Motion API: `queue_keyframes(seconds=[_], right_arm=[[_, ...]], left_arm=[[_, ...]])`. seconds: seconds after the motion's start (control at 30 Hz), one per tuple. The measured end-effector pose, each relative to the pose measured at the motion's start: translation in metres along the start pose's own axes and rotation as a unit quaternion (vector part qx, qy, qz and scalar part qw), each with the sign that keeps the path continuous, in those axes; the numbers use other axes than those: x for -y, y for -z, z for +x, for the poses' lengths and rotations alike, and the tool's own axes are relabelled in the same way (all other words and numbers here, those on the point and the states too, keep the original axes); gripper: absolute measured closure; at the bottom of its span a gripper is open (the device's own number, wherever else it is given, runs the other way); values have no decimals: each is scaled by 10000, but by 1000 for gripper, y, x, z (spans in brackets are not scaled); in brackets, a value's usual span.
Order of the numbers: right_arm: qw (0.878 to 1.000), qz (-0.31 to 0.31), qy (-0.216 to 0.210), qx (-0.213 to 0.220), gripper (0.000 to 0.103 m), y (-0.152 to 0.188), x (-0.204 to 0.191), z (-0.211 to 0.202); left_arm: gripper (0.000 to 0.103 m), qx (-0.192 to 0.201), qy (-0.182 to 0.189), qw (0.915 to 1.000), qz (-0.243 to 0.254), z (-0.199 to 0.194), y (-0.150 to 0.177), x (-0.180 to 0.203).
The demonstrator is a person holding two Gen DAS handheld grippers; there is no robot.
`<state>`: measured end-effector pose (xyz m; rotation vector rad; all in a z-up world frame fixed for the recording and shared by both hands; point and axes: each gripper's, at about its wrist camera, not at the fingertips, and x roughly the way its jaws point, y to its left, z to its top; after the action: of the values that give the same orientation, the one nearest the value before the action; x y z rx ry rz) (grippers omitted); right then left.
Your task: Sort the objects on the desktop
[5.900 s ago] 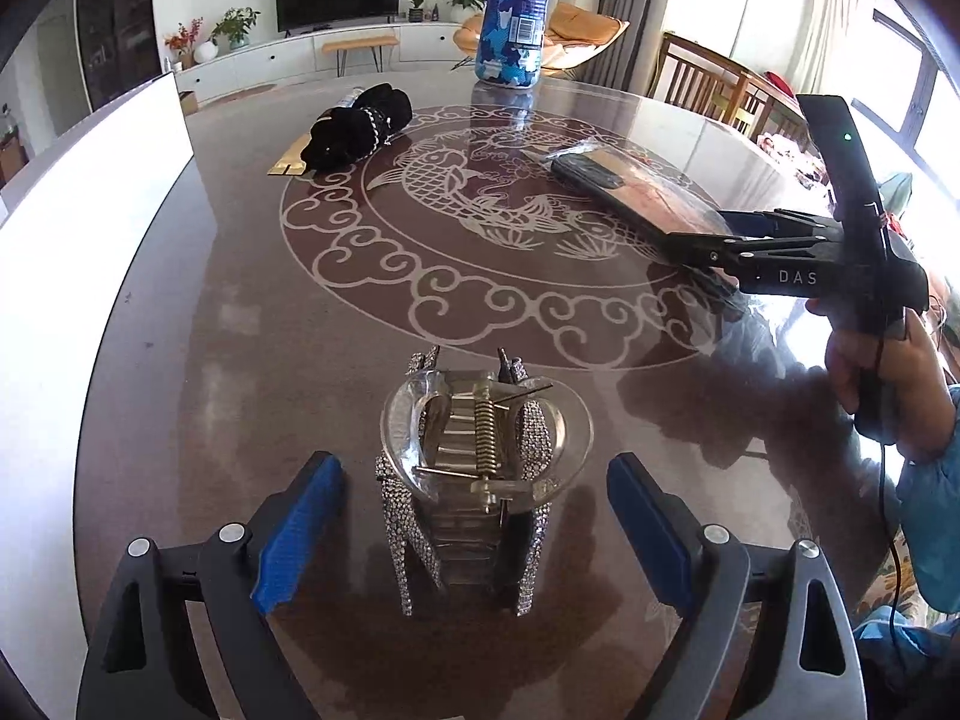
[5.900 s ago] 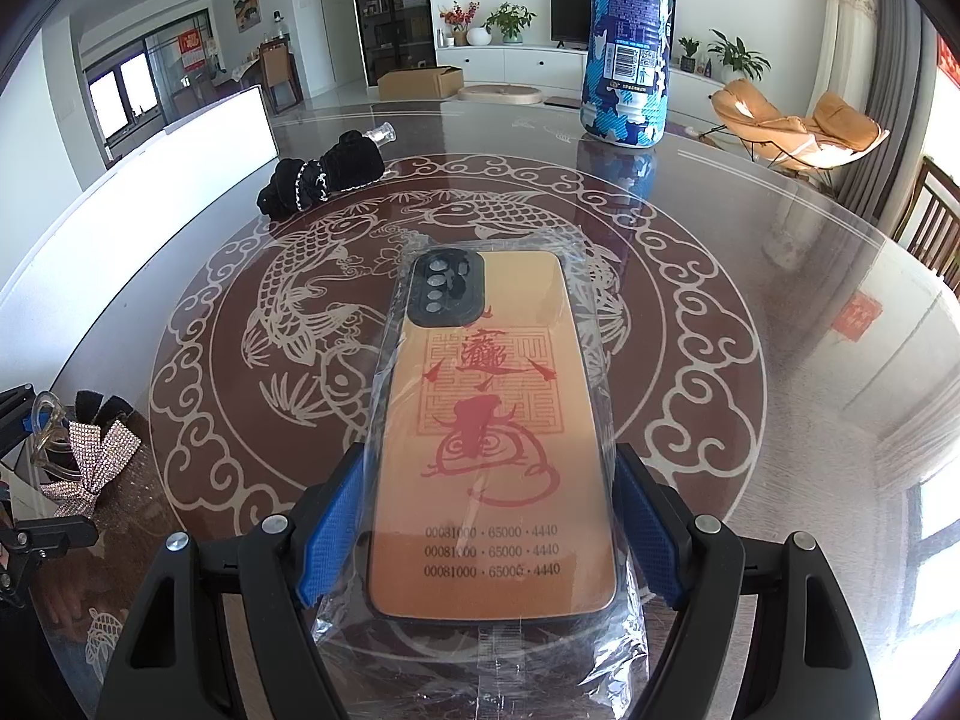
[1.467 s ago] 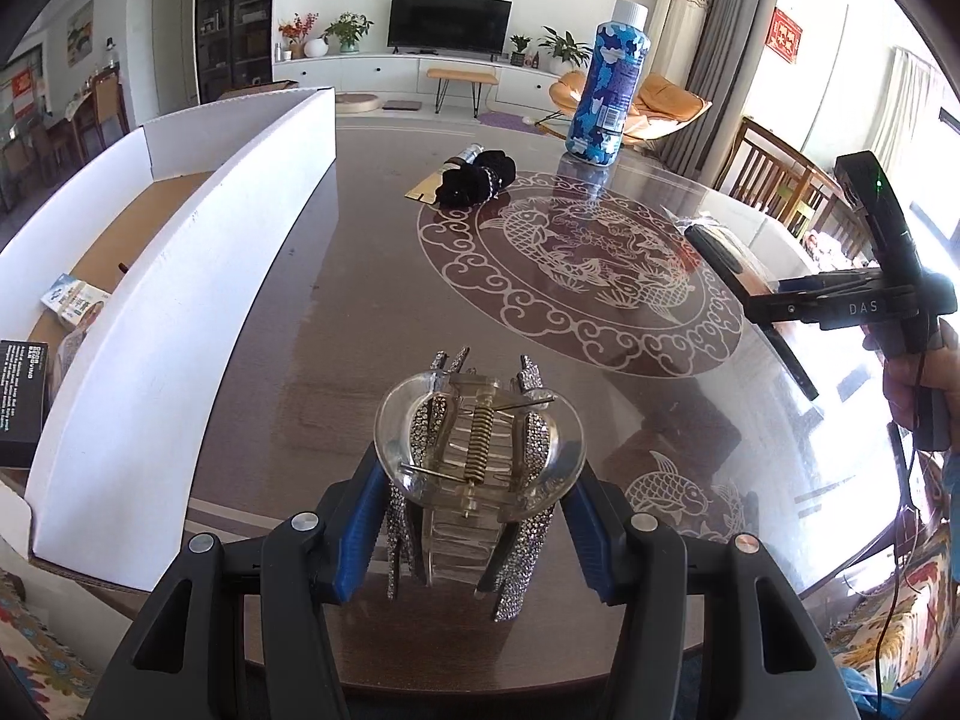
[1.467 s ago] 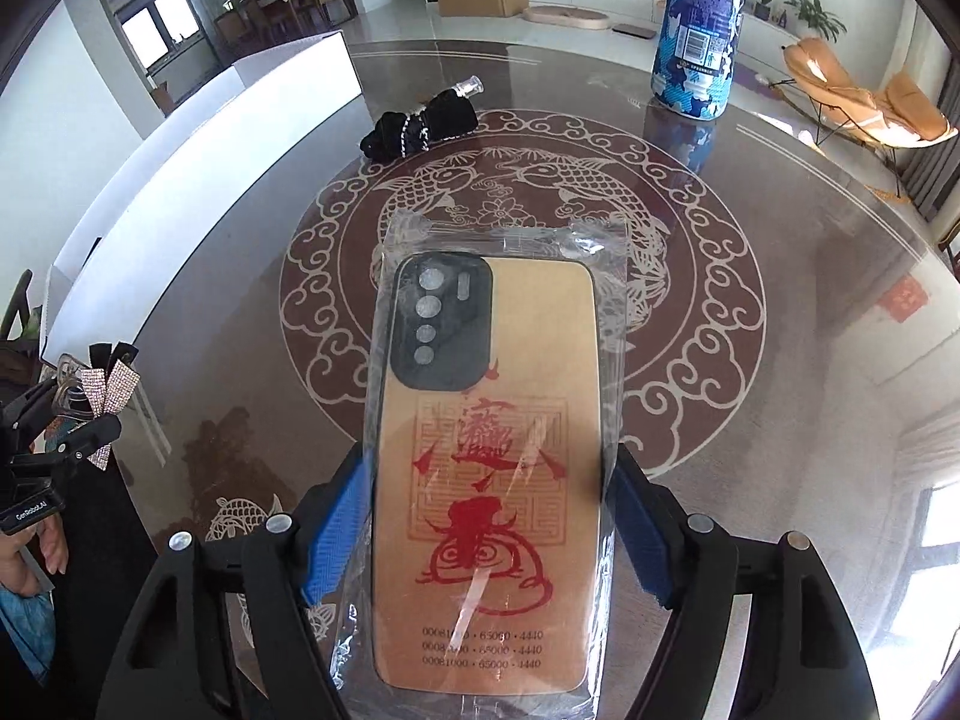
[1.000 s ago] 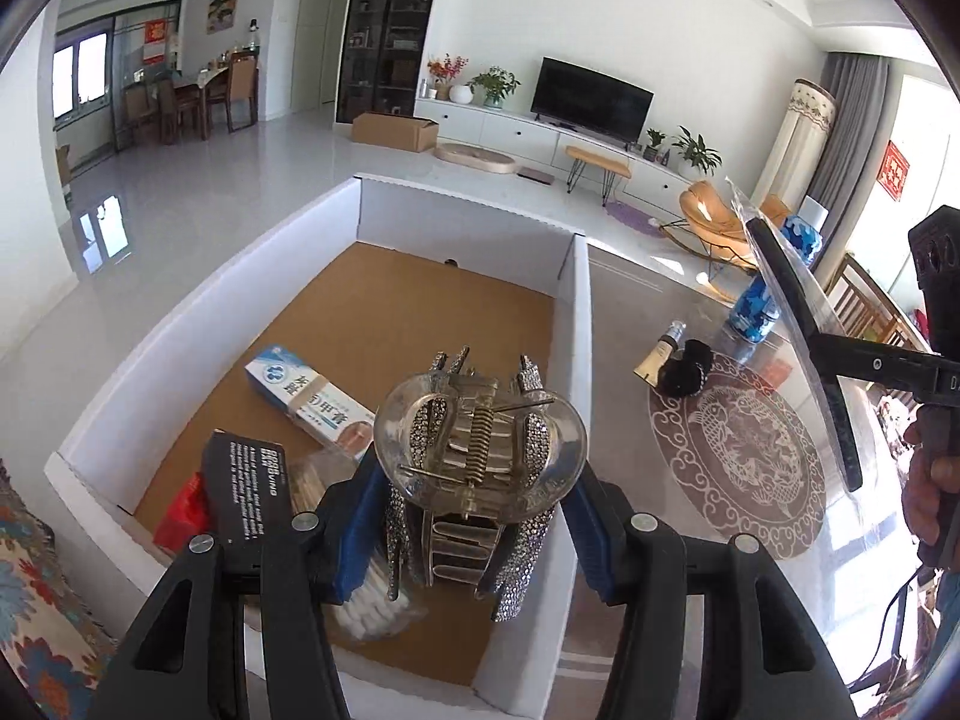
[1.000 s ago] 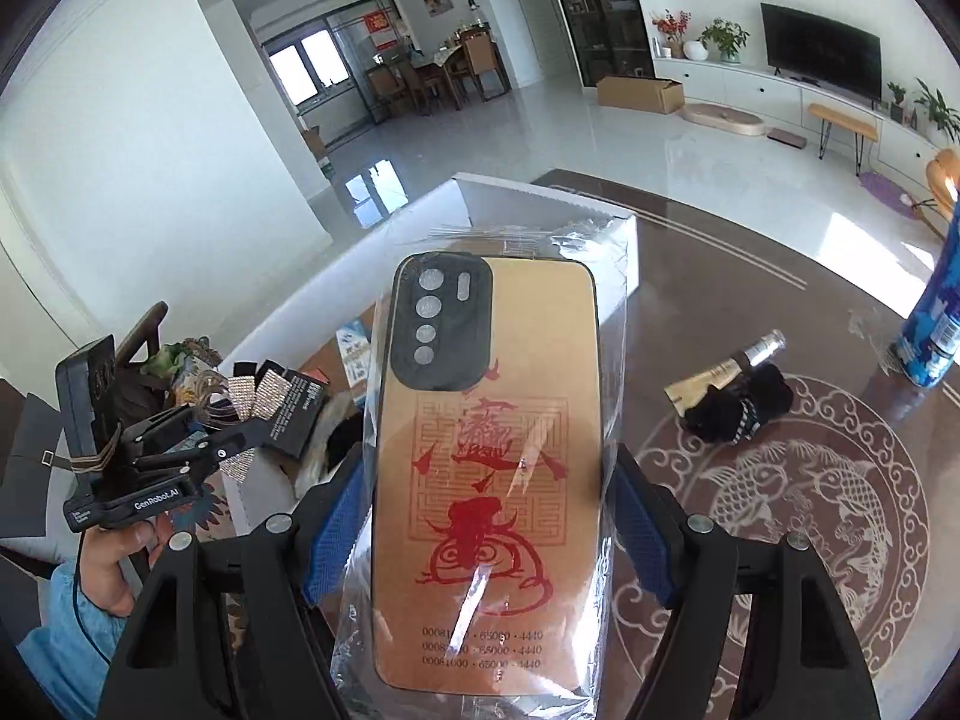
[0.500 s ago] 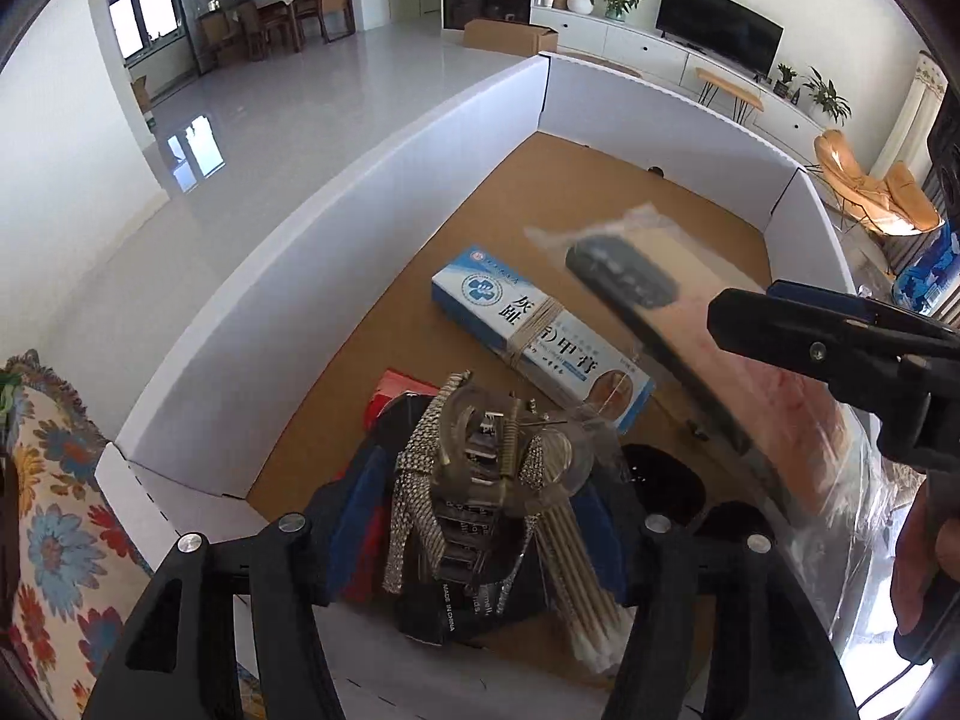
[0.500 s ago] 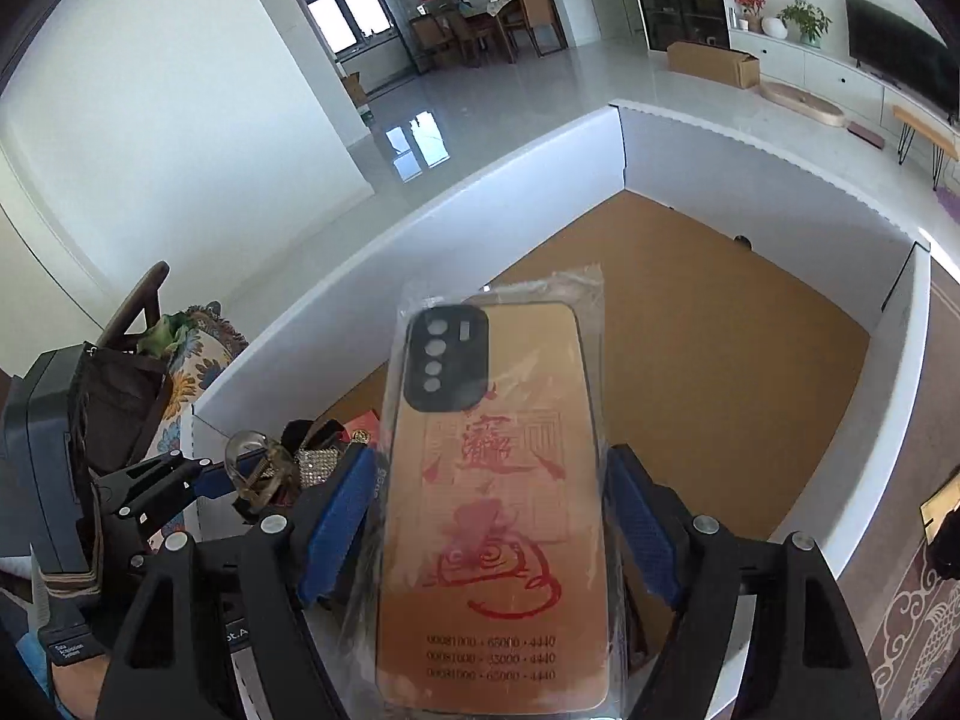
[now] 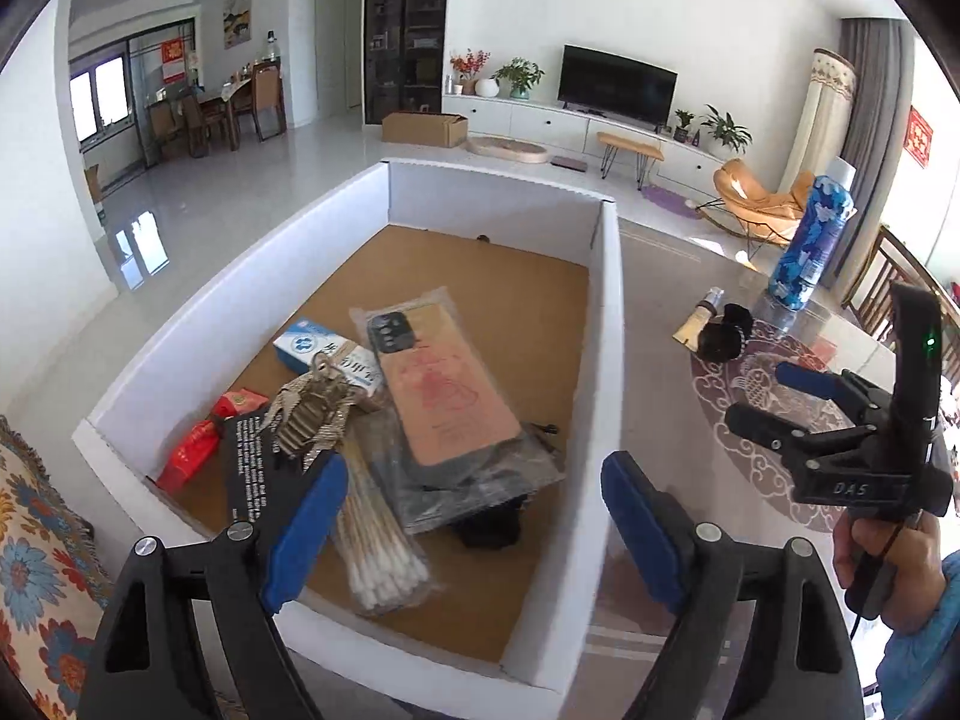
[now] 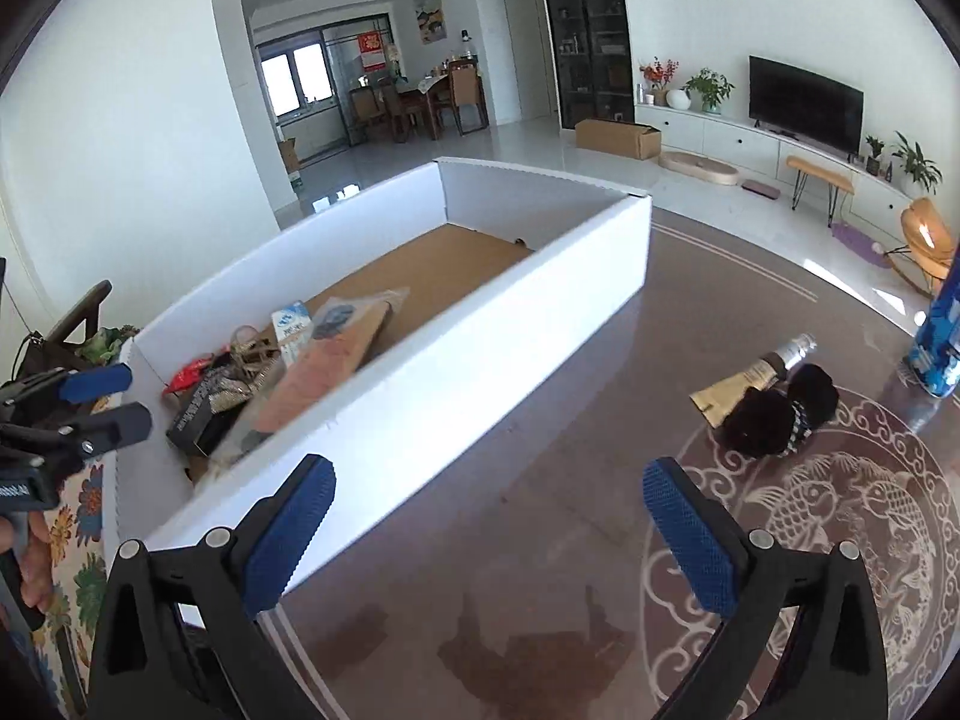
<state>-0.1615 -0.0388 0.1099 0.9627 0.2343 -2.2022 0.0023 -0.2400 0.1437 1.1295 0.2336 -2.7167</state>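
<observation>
Bright daylight is pouring in from the windows (image 10: 300, 78), glaring off the floor (image 9: 138, 240) and glossy bench (image 10: 600, 420). Fisheye bending is curving the edges, dark corners are vignetting, and slight blur is softening both views.

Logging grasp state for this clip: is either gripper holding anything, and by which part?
Nothing is held. The left gripper and right gripper are both open; the phone case and hair clip lie in the box.

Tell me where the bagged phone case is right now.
In the left wrist view the bagged phone case lies inside the white box, tilted on other items, right of the rhinestone hair clip.
</observation>
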Motion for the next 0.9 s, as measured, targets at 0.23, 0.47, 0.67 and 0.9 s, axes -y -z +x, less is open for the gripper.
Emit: queue_keyframes(seconds=[0.23,0.47,0.67,0.9], right_arm=[[9880,277,1378,-645,0,116,118,-30],[9807,1105,1549,-455,0,156,166,-65],[9740,1235,1760,-707,0,154,167,-57],[9740,1204,1776,-721,0,155,165,-57]], left_arm=[[0,-277,797,9938,724,25,46,127],[0,-987,898,9843,1158,111,87,197],[0,-902,701,9828,1451,141,75,223],[0,-807,907,9787,1657,169,46,238]])
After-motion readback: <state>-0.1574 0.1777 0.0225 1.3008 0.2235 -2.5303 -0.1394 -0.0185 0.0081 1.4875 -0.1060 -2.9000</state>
